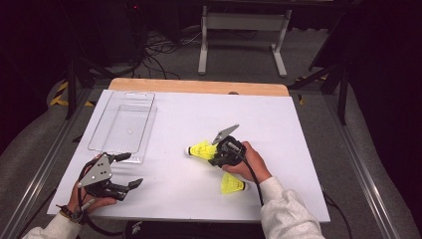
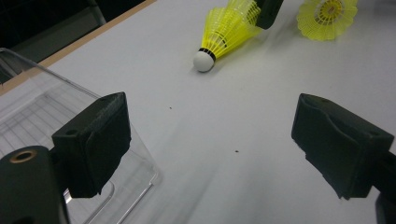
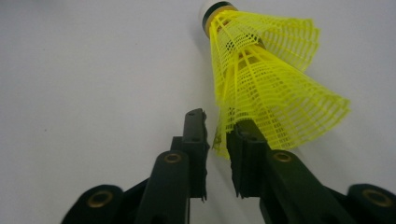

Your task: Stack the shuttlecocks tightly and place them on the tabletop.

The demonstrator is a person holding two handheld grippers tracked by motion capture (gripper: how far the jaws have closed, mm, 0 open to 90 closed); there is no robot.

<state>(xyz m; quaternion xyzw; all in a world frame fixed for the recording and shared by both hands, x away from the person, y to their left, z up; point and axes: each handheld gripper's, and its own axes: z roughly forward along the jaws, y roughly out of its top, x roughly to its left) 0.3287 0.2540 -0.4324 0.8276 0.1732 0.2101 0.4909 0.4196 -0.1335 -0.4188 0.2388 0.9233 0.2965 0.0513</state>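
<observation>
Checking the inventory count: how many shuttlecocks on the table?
2. One shuttlecock lies mid-table with its skirt edge between the nearly closed jaws of the right gripper. The second shuttlecock lies nearer the table's front edge, beside the right hand. The clear bin looks empty.

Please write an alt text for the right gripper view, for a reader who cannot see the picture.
The right claw, seen from just behind its two black jaws, pinches the edge of a yellow shuttlecock's mesh skirt. The shuttlecock lies on the white table, its white cork tip pointing away from the camera.
</observation>
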